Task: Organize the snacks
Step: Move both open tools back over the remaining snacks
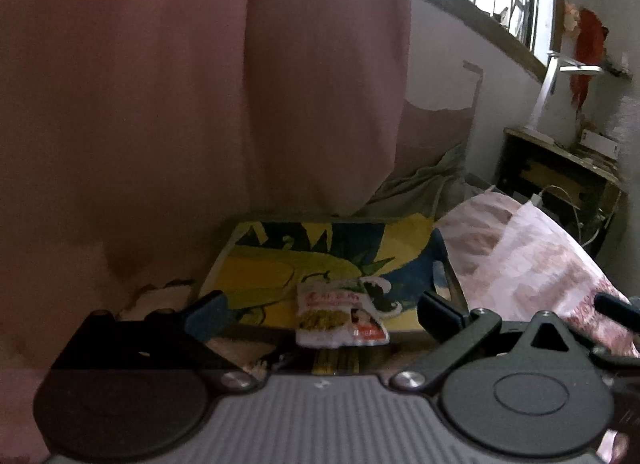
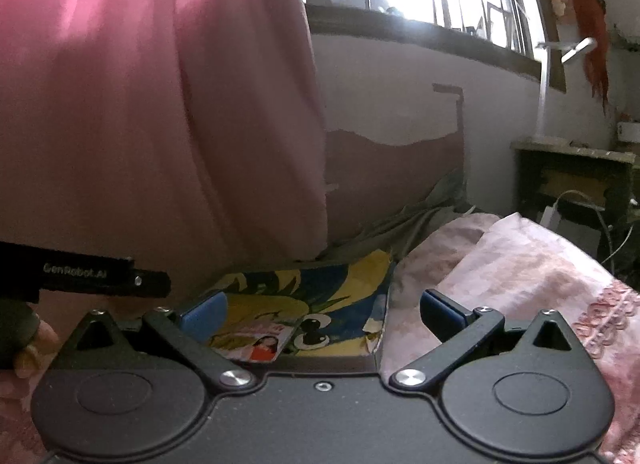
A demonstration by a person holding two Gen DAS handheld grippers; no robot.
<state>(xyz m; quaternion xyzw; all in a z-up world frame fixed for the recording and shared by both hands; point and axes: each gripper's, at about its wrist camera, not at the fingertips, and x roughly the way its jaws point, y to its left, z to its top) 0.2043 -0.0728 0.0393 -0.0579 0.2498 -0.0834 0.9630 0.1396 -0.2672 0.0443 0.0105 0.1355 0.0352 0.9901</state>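
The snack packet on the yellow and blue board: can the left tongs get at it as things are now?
Probably yes. The snack packet lies flat on the yellow and blue board, directly ahead of the left tongs, which stand wide open with nothing between them. Nothing covers the packet; the pink blanket lies off to the side.

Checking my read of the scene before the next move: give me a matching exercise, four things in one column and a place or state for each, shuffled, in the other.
Things:
1. snack packet
2. left gripper
3. pink curtain
4. white desk lamp

Places or states:
A. hanging at the left
B. lying on the yellow and blue board
C. open, holding nothing
D. standing on the desk at the right

Pairs: 1-B, 2-C, 3-A, 4-D
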